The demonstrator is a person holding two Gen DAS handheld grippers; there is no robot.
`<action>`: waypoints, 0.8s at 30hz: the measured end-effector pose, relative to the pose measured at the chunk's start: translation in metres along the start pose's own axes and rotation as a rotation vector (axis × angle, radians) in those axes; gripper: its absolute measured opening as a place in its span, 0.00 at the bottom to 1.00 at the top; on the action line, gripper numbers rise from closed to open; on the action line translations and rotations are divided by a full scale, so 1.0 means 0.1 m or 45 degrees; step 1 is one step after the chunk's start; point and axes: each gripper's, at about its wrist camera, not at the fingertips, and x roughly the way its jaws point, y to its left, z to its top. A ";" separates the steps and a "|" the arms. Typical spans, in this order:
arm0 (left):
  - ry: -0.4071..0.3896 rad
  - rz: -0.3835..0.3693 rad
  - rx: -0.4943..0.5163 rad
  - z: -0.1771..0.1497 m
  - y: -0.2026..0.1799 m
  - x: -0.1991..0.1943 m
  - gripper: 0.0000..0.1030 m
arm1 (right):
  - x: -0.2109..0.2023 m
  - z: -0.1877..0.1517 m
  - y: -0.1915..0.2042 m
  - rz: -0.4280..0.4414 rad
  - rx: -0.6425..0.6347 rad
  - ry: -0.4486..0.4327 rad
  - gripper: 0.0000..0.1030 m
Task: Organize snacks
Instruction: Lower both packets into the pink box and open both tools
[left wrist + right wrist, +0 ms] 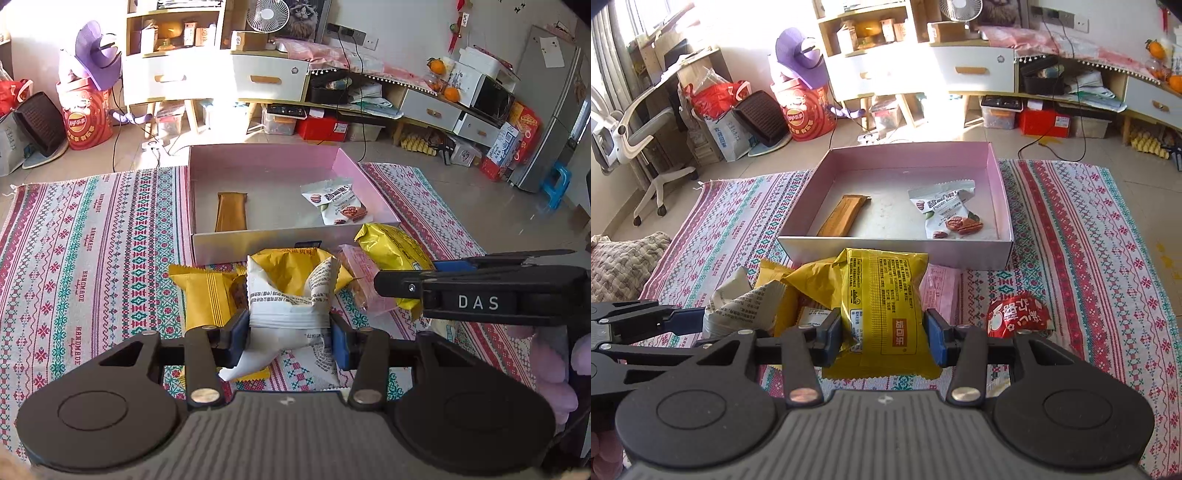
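On a patterned rug, just short of the pink box (894,247), both grippers hold snacks — the left gripper (290,334) pinching a white packet (288,295), the right gripper (884,338) pinching a yellow pack (886,306). The box lies at twelve o'clock, holding a brown bar (844,216) and a pecan bag (947,214). Likely next: carry both over the near wall, then release.
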 end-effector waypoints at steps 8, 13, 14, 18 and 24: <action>-0.064 0.031 0.016 0.29 0.00 0.12 0.51 | 0.12 0.30 -0.16 -0.056 0.034 -0.052 0.41; -0.083 0.052 0.017 0.48 0.02 0.30 0.51 | 0.26 0.49 -0.24 -0.063 0.047 -0.077 0.41; -0.088 0.058 0.021 0.51 0.03 0.34 0.51 | 0.29 0.52 -0.26 -0.058 0.051 -0.079 0.41; -0.111 0.075 0.031 0.60 0.08 0.52 0.51 | 0.47 0.66 -0.34 -0.064 0.067 -0.078 0.41; -0.089 0.102 -0.021 0.74 0.22 0.88 0.51 | 0.76 0.84 -0.42 -0.070 0.111 -0.057 0.41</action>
